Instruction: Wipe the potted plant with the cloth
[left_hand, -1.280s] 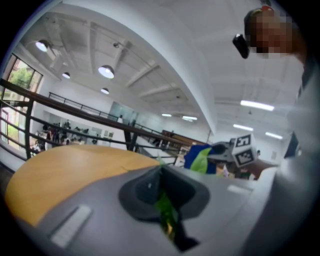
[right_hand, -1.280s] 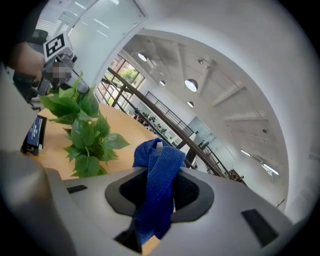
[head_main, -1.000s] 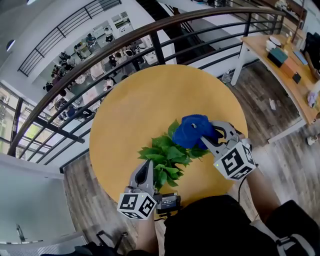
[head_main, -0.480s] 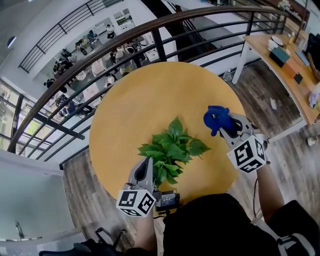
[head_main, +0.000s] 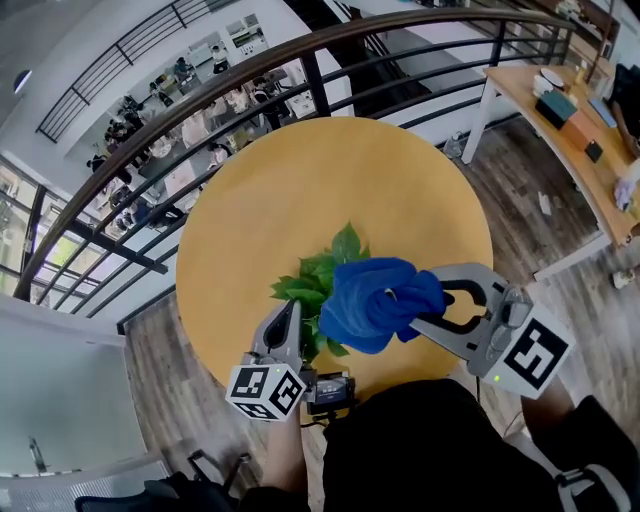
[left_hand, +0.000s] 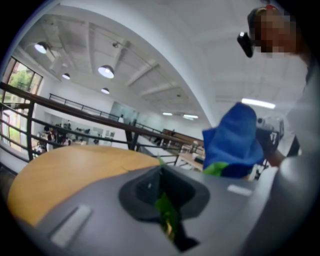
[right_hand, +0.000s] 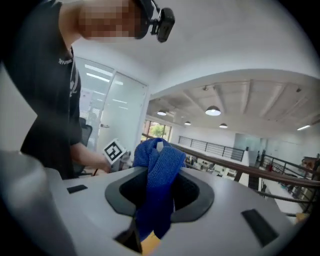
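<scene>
Blue cloth (head_main: 375, 300) bunched in right gripper (head_main: 428, 303), jaws clamped tight on it. Cloth sits over right half of potted plant (head_main: 318, 275), which stands near front edge of round wooden surface (head_main: 290, 190). Left gripper (head_main: 292, 312) at plant's near side, jaws clenched on a leaf (left_hand: 164, 210).

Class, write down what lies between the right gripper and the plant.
The cloth: the right gripper grips it in its fingers, and it bunches out over the leaves of the plant. The head view shows this best.
</scene>
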